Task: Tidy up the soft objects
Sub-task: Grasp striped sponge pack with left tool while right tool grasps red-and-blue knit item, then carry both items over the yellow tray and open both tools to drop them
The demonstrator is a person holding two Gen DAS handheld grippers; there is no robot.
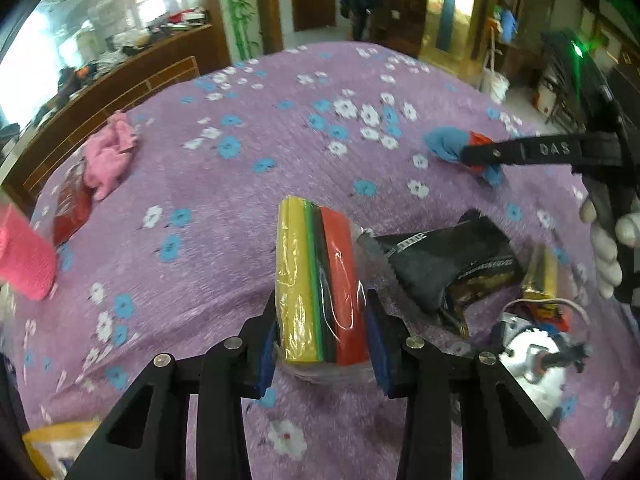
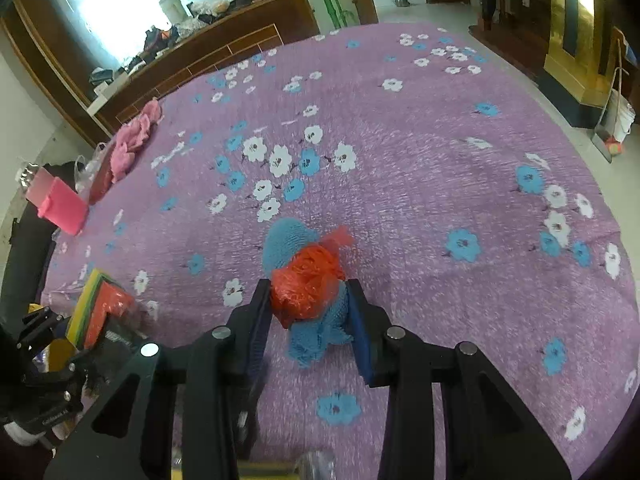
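Left gripper [image 1: 320, 336] clamped on wrapped sponge pack [image 1: 318, 280], right gripper [image 2: 310, 308] clamped on blue cloth bundle [image 2: 316, 320], mid-bedspread [image 2: 420, 184], far from edges.

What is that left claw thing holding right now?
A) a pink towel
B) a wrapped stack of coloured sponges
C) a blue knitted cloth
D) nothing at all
B: the left gripper has its two fingers pressed against the sides of the wrapped stack of coloured sponges, yellow, green, black and red, above the purple bedspread.
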